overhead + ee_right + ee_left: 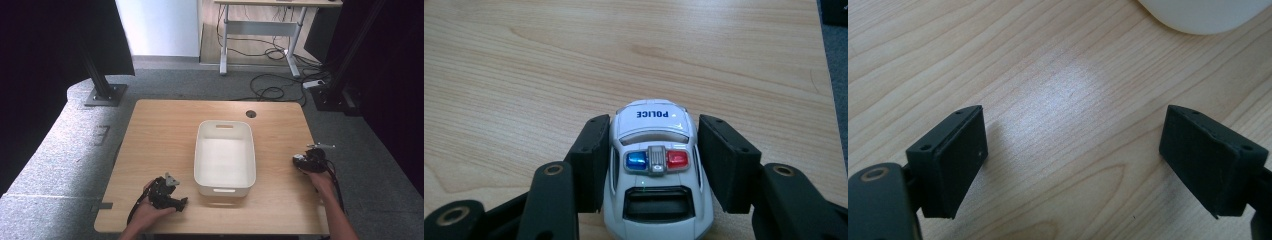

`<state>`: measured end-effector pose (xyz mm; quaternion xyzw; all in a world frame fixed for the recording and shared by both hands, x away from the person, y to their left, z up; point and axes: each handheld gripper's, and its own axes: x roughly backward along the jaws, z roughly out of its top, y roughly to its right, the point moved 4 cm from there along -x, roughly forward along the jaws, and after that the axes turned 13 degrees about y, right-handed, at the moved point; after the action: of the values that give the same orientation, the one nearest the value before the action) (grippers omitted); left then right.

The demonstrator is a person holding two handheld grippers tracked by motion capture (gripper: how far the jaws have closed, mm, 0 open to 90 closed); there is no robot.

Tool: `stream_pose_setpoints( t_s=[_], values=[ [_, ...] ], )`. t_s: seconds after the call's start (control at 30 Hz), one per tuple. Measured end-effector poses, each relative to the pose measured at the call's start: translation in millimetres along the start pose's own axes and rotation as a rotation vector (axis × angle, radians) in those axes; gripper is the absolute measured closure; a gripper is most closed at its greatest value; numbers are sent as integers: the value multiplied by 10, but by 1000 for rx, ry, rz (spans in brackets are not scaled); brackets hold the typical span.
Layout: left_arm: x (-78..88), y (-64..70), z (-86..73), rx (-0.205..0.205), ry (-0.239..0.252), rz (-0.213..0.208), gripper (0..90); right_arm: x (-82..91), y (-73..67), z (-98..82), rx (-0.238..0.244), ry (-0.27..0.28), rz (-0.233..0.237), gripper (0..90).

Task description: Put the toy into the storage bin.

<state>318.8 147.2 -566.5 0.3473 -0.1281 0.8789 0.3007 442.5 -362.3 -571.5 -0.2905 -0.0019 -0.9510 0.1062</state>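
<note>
Because the toy police car [658, 172] sits squarely between the right gripper's [651, 165] jaws, its long axis running straight along them with the bonnet marked POLICE pointing away from the hand, the grip lines up across the car's narrow width. The left-hand pad lies against the car's flank; the right-hand pad stands just beside the other flank with a thin gap showing, so I judge the jaws half closed around the car and not yet clamped on it. The car rests on the surface [160, 135] near its right edge, in the high view hidden under the right gripper [309, 161]. At the near left, the left gripper [167, 192] rests low over bare wood with its jaws spread wide and nothing between them [1073, 150]. Farther in, at the middle of the surface, lies the white bin [200, 160], open-topped, with nothing in it. It lies to the left of the car, well apart, so the right hand is plainly the nearer one to carry the car across. Beyond the surface, cables trail over the grey floor [200, 85].
</note>
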Motion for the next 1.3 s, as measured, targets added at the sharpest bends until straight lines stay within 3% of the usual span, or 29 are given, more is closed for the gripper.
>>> stream_pose_setpoints(
  t_s=[0.2, 0.43, 0.73, 1.3],
  values=[
    [-4, -5, 1, 3, -3, -4, 124, 19, -21, -7, 24, -13, -14, 496],
    [4, -8, -3, 1, -4, -4, 123, 34, -48, -11, 7, -17, -48, 501],
    [15, -13, -10, -6, -6, -3, 122, 151, -9, 63, -90, 23, -9, 503],
    [12, -17, -9, -5, -8, -5, 117, 196, -10, 86, -94, 31, 1, 504]
  ],
)
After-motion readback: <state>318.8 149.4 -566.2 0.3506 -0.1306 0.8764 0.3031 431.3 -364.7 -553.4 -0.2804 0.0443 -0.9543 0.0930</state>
